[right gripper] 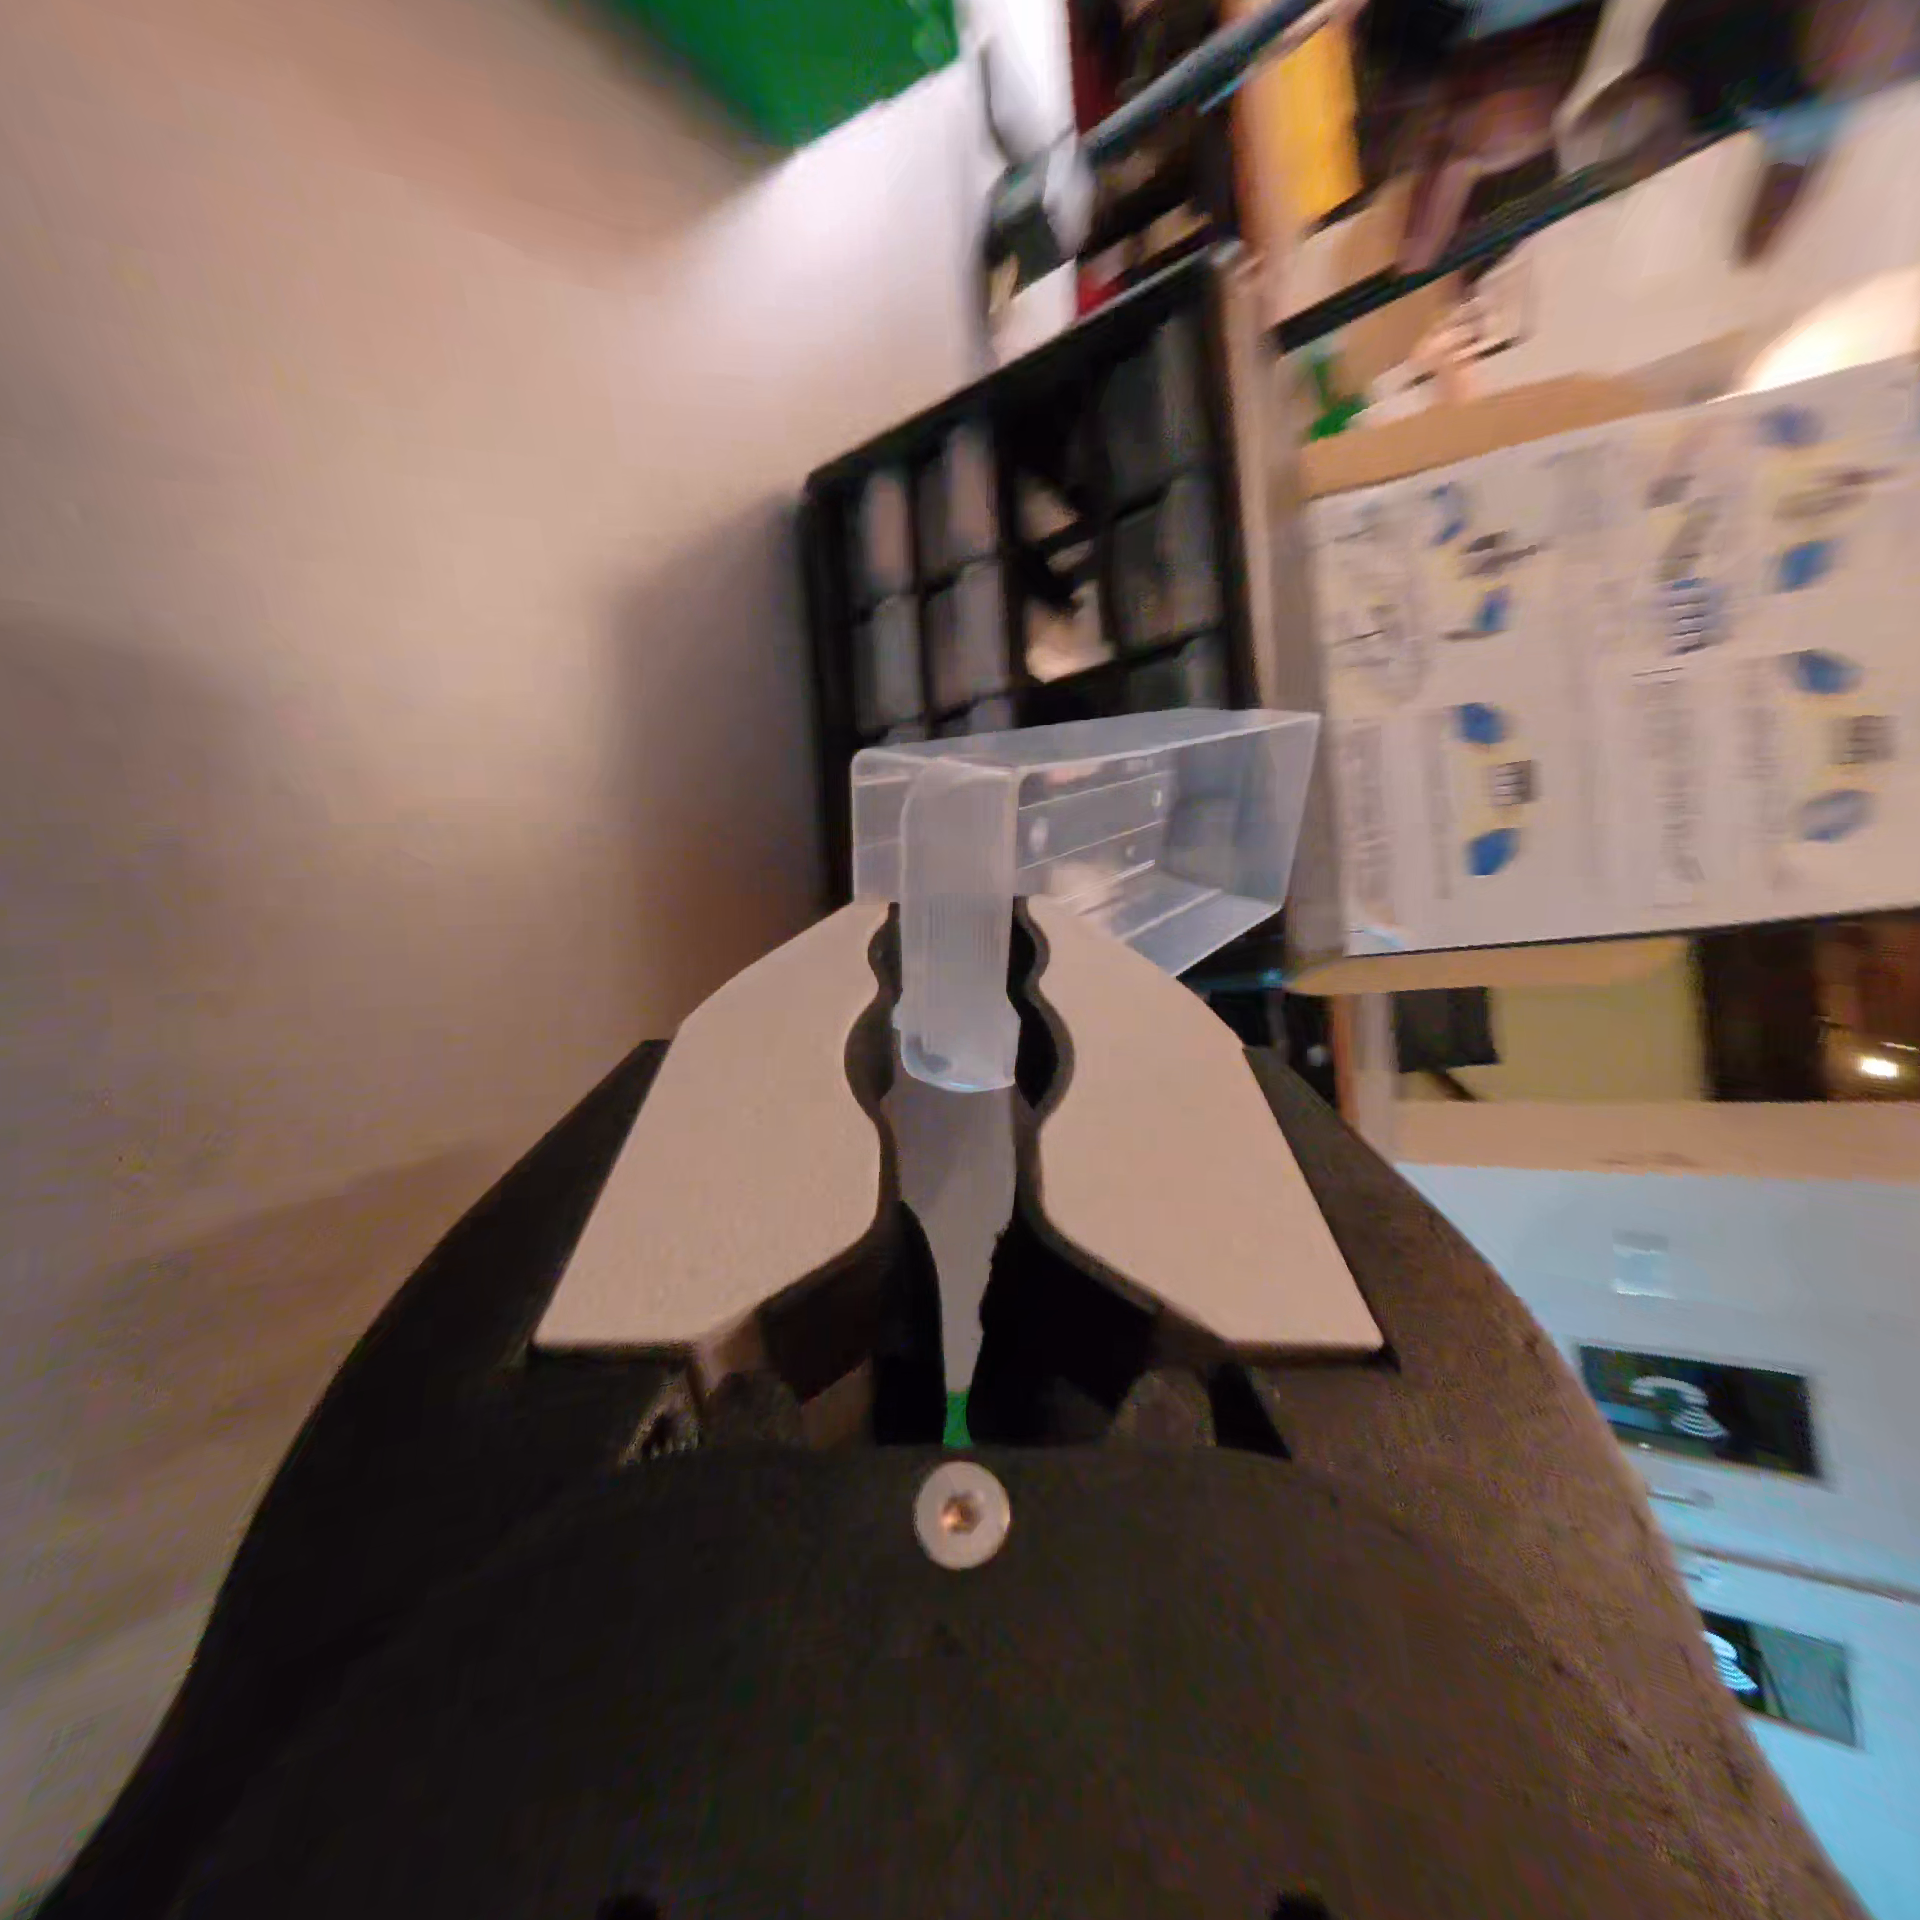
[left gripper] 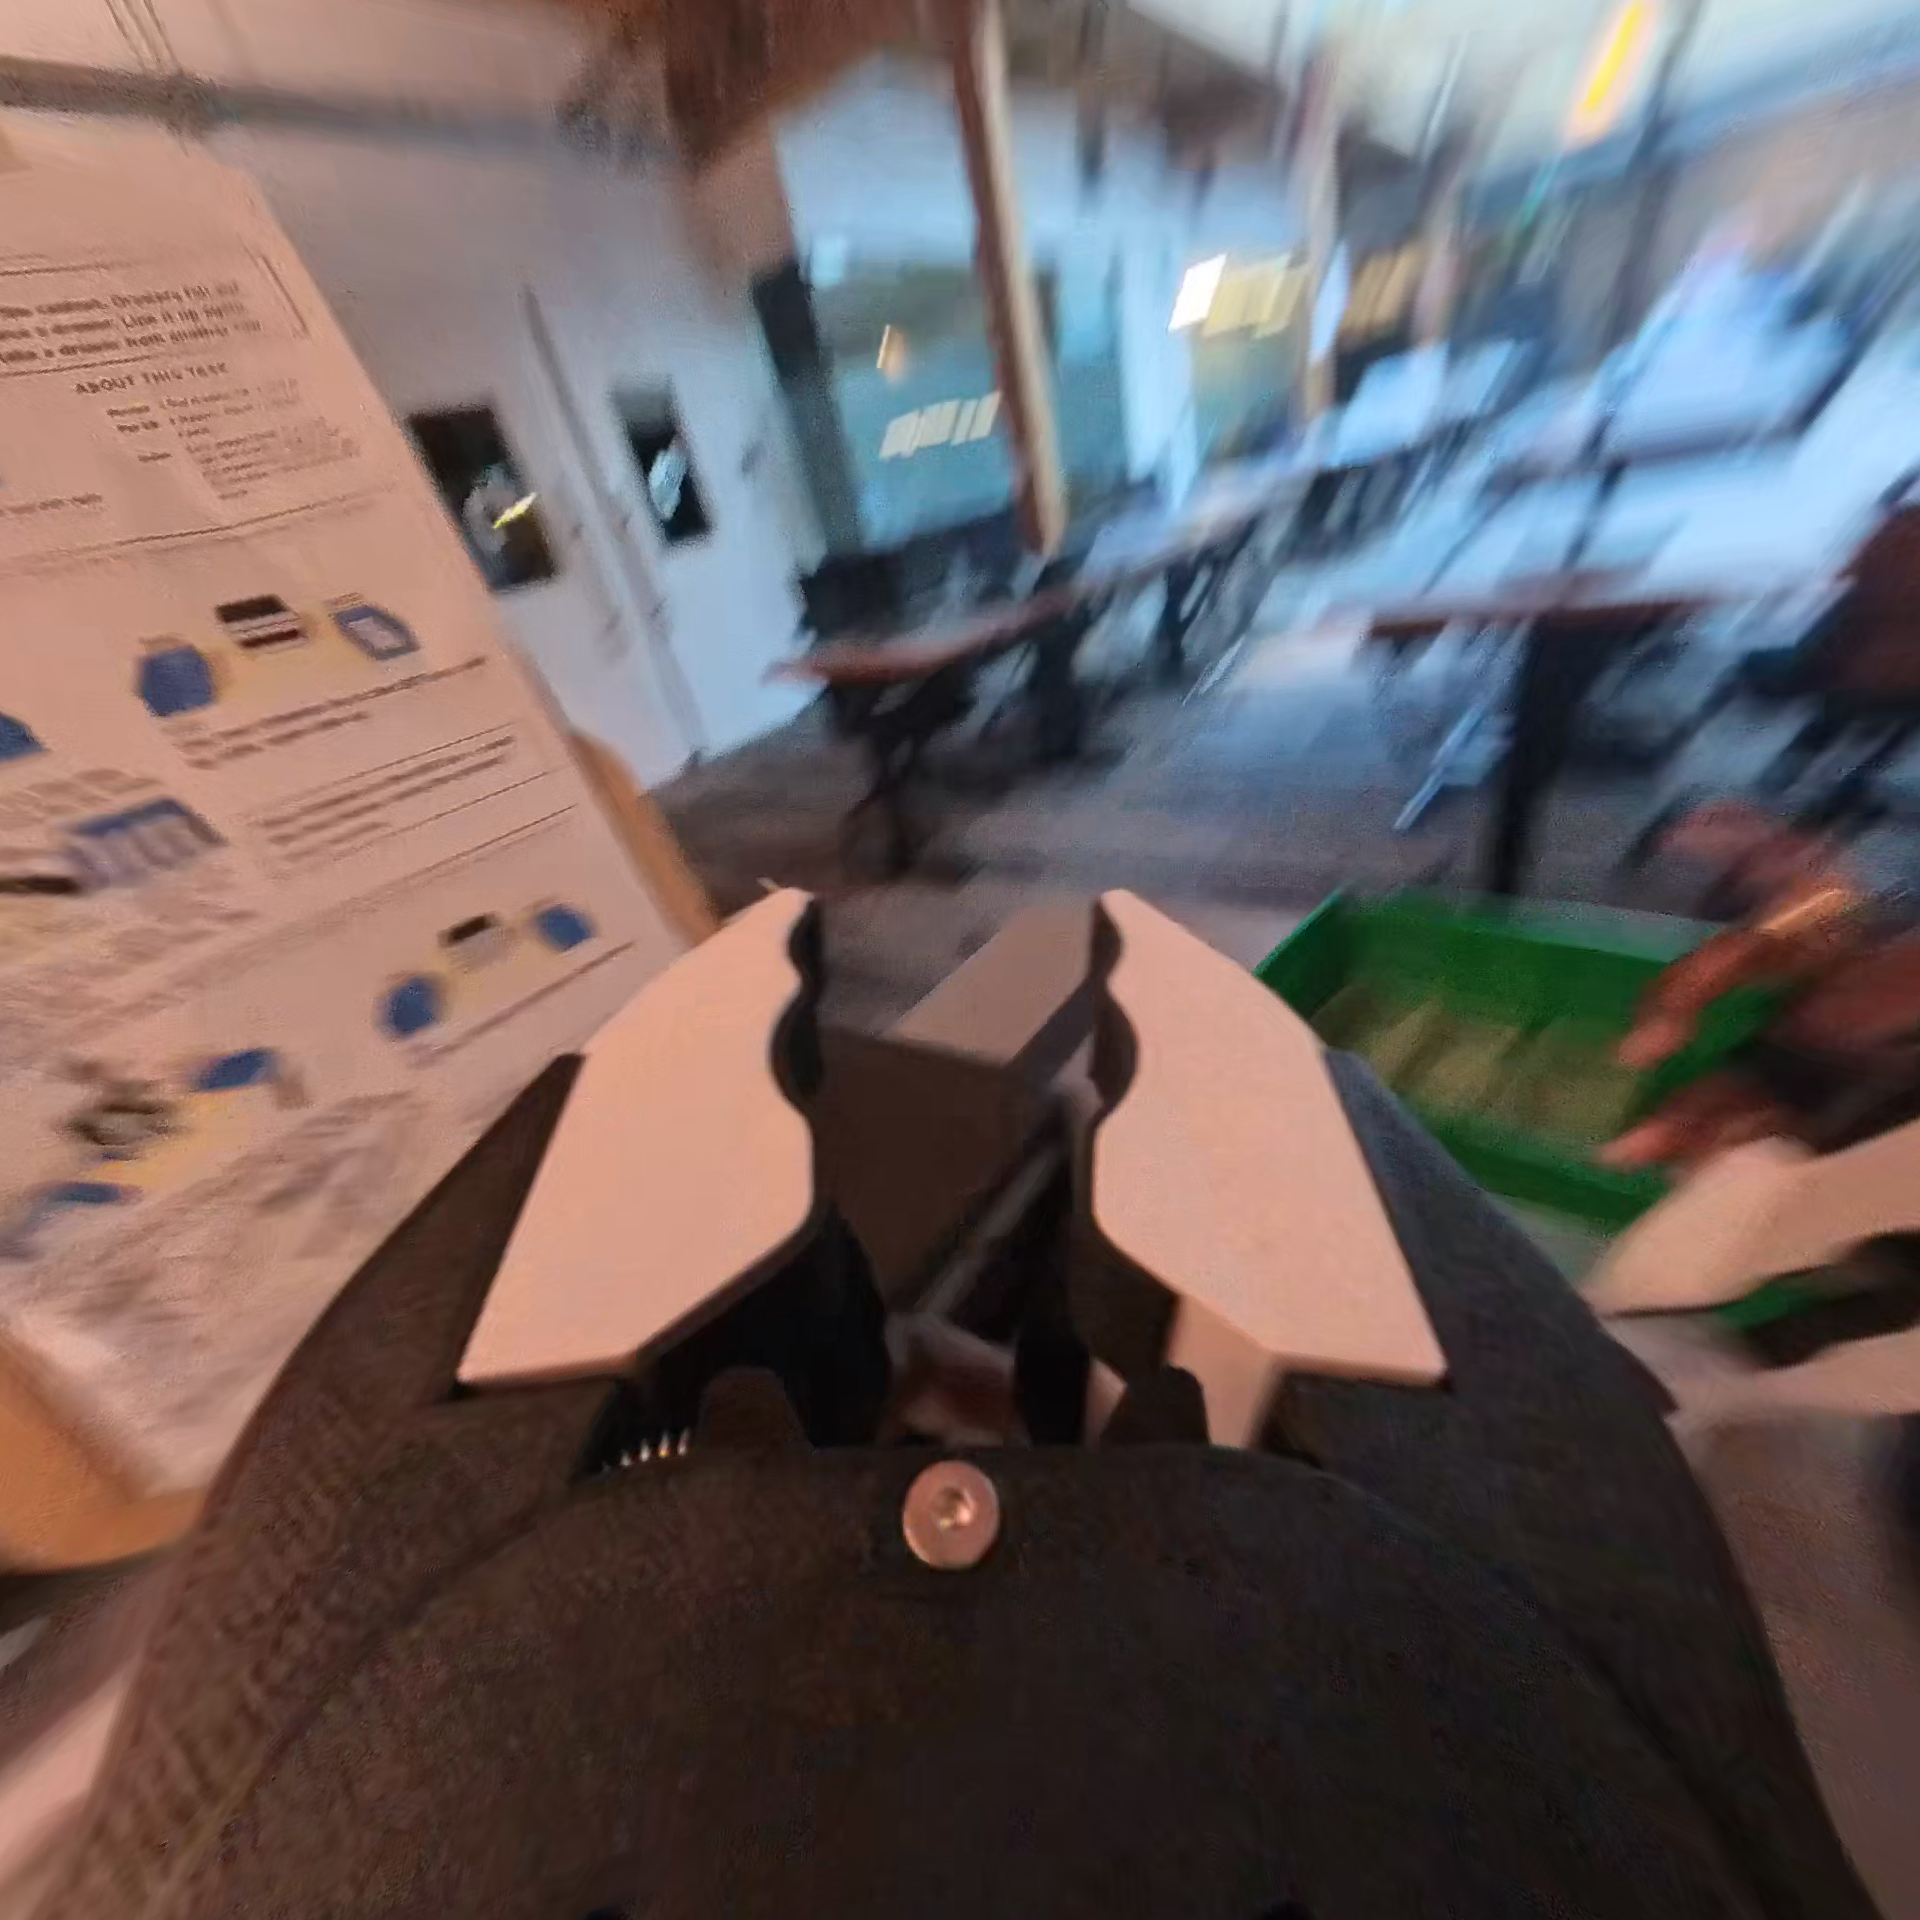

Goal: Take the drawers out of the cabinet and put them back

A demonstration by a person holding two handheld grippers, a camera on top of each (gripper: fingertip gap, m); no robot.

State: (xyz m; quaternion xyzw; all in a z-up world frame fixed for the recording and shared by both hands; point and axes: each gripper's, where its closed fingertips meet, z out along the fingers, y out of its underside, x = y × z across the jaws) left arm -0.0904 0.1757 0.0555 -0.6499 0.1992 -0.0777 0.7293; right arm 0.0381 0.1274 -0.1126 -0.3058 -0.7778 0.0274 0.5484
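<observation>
My right gripper (right gripper: 956,925) is shut on the front handle tab of a clear plastic drawer (right gripper: 1091,831) and holds it in the air, out of the cabinet. The black cabinet (right gripper: 1018,582), a frame with a grid of compartments, stands just behind the drawer on the beige table (right gripper: 312,727); this view is rolled sideways. My left gripper (left gripper: 951,925) has its jaws on either side of a dark grey block (left gripper: 987,997), which looks like the top of the cabinet and fills the gap between the fingers. The left wrist view is blurred.
A printed instruction sheet on a cardboard stand (left gripper: 260,727) rises close on the left and also shows in the right wrist view (right gripper: 1610,675). A green tray (left gripper: 1455,1049) lies to the right, with a person's hand (left gripper: 1735,1018) over it. Tables stand farther back.
</observation>
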